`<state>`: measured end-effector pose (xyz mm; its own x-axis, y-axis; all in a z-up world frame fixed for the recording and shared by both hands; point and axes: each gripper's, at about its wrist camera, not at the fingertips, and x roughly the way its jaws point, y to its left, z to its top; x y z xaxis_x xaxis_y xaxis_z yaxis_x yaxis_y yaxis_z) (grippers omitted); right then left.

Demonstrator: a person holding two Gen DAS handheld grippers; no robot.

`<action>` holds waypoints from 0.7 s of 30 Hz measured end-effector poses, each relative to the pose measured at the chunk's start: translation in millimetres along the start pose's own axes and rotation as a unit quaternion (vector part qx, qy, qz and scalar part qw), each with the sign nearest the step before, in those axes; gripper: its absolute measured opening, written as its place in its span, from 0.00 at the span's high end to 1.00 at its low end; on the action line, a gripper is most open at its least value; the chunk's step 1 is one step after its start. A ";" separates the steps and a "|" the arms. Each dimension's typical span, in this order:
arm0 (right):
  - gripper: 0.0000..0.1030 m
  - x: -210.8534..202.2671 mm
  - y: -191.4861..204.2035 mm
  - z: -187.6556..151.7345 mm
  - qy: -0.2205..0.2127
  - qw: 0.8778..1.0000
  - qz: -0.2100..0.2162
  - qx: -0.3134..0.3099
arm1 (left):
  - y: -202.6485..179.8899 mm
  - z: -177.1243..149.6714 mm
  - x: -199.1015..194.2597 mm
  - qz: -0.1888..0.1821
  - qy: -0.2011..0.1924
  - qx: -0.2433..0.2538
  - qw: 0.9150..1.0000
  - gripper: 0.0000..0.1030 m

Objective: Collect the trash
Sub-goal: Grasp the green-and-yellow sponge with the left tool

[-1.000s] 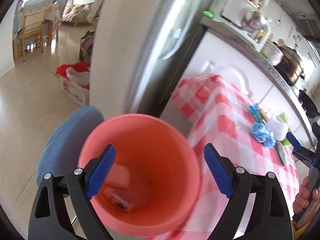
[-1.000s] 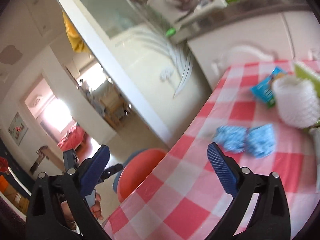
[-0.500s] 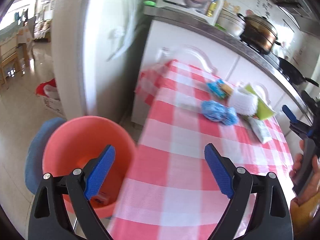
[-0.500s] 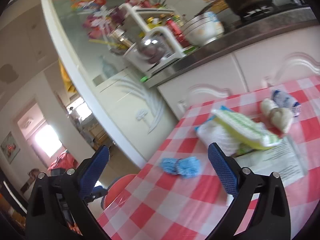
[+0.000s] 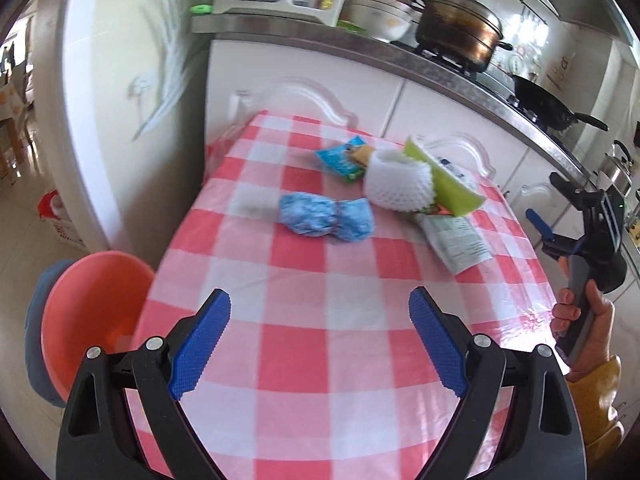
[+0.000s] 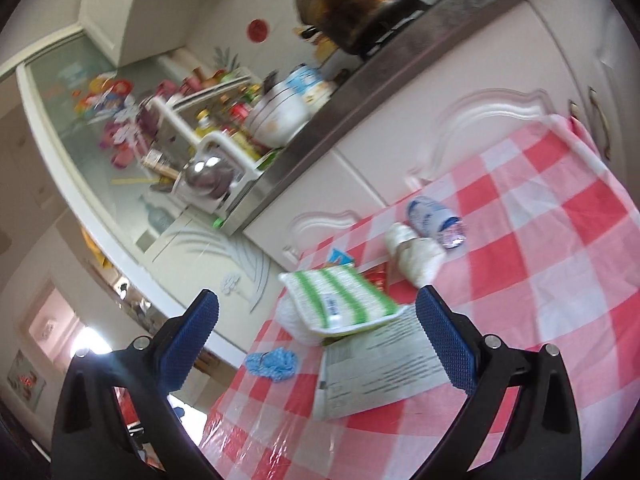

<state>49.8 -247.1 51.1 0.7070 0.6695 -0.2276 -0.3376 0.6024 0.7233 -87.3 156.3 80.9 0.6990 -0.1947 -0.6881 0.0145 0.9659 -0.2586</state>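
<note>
Trash lies on the red-and-white checked table [image 5: 304, 364]: a blue crumpled wad [image 5: 326, 220], a white foam net [image 5: 400, 186], a green packet [image 5: 454, 190], a teal wrapper [image 5: 342, 160] and a white printed packet [image 5: 456, 240]. My left gripper [image 5: 320, 344] hovers open over the near cloth, holding nothing. A pink bucket [image 5: 88, 312] sits low at the table's left end. My right gripper [image 6: 318, 344] is open just short of the green-striped packet [image 6: 340, 300] and the printed packet [image 6: 380, 364]. A small bottle [image 6: 434, 220] and a white tissue wad [image 6: 416, 254] lie beyond.
White cabinets and a steel counter [image 5: 460, 80] run behind the table, carrying a brass pot [image 5: 456, 28], a black pan [image 5: 548, 104] and a dish rack. A hand [image 5: 580, 320] in a yellow sleeve holds the right gripper at the table's right edge. A glass door stands left.
My left gripper swung from above the pink bucket to over the table, staying open. My right gripper swept along the table from the blue wad towards the packets, also open.
</note>
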 end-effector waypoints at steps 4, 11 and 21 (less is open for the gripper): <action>0.04 -7.7 -34.5 4.7 -0.010 0.998 0.006 0.064 | -29.2 16.3 11.9 -0.046 0.011 -0.008 0.999 0.13; 0.04 -5.0 -52.0 7.1 -0.004 0.996 0.016 0.082 | -88.4 54.7 52.2 -0.147 0.033 -0.053 0.987 0.13; 0.04 -3.1 -60.0 4.1 0.009 0.997 -0.002 0.076 | -136.0 90.4 149.2 -0.156 0.073 -0.130 0.977 0.13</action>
<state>70.4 -287.1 11.1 0.6971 0.6753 -0.2408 -0.2362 0.5334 0.8122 79.6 11.3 74.7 0.5804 -0.5127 -0.6327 0.0157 0.7838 -0.6208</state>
